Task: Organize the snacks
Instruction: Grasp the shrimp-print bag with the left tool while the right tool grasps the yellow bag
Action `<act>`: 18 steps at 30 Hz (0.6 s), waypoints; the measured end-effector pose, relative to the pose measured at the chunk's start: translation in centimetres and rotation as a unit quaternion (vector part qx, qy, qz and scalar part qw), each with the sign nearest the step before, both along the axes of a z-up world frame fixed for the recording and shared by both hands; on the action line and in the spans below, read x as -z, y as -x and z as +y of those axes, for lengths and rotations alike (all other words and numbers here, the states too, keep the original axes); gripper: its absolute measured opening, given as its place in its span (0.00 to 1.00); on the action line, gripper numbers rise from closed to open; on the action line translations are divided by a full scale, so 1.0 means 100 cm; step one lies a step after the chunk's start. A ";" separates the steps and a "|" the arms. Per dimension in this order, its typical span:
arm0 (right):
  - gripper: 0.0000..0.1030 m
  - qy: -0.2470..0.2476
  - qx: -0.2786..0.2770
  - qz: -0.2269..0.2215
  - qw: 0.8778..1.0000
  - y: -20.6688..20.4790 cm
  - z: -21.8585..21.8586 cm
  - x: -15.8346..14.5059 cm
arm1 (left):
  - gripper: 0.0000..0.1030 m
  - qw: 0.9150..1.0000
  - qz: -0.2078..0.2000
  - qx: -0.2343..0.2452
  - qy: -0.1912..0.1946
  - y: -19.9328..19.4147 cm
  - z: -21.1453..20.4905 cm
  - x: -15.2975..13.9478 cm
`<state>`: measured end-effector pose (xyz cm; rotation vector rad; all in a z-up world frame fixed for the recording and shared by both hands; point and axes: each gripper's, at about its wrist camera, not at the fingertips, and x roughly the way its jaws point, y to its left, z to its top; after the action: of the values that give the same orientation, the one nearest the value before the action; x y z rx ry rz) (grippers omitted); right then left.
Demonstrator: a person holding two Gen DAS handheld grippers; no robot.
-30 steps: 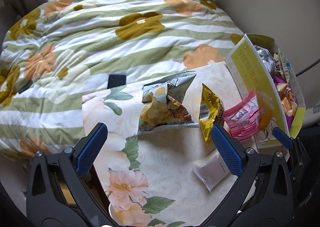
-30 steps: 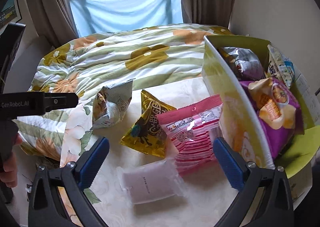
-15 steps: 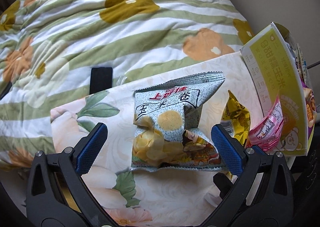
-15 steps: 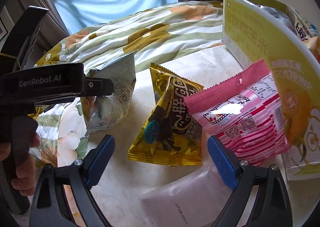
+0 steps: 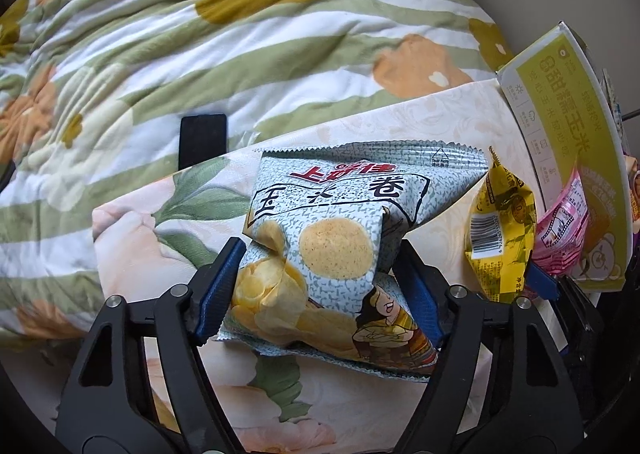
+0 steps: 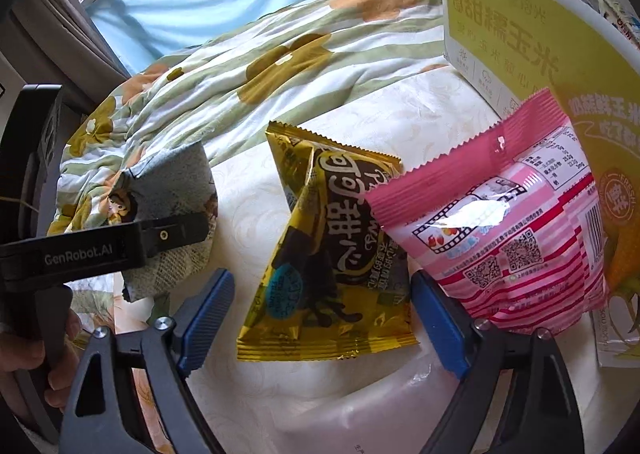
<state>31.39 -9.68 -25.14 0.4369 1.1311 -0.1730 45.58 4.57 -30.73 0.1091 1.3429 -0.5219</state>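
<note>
Left claw pinching grey bag, right claw spread around gold bag.

Left claw (image 5: 320, 278): blue pads pressed on both sides of the grey bag (image 5: 332, 250), bag crumpled between them, lower edge on the floral tabletop (image 5: 132, 238). Right claw (image 6: 320, 318): jaws wide, pads either side of the gold bag (image 6: 328, 262), not touching it; bag stands upright on the tabletop. Pink bag (image 6: 504, 226) just right of gold, leaning on the yellow box (image 6: 520, 26). Pale pouch (image 6: 360, 410) flat under the right claw. Box sits at the tabletop's right edge, packets inside but barely visible. Quilt (image 5: 240, 34) behind, dark phone-like slab (image 5: 202, 138) on it.
</note>
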 end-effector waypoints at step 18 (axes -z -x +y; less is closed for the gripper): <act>0.59 0.028 -0.001 0.005 1.000 -0.021 0.008 0.008 | 0.64 1.000 -0.012 -0.021 -0.014 0.009 0.027 -0.005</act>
<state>33.51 -8.92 -25.96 0.3853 1.1331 -0.2041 44.71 7.30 -30.22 0.1095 1.3272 -0.4666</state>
